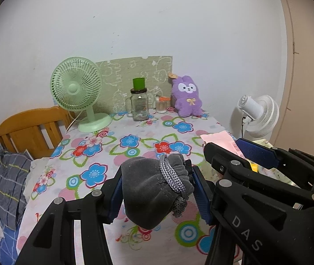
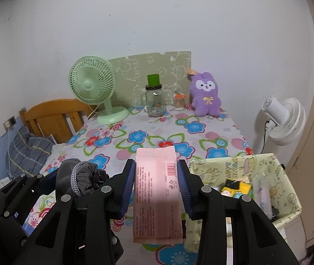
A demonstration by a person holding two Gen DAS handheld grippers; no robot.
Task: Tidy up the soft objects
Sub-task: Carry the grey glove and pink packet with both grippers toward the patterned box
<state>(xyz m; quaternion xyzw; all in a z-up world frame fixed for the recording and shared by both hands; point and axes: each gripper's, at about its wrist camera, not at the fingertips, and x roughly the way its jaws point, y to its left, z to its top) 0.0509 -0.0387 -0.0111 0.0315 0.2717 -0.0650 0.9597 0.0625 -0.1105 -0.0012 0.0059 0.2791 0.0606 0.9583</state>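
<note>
My left gripper [image 1: 157,190] pinches a grey drawstring pouch [image 1: 154,190] above the floral tablecloth [image 1: 134,141]; right gripper [image 2: 156,185] clamps a pink packet [image 2: 157,190], both lifted, side by side. The fabric bin [image 2: 285,176] sits just to the right (prob. the drop spot). I'd move over its opening, lower, then release one at a time. Packet has a barcode, small print unreadable; "DAS" on the right tool's arm.

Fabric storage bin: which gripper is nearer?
Right. The right gripper, shut on the pink packet, sits just left of the fabric storage bin. The left gripper, holding the gray drawstring pouch, is farther left.
</note>
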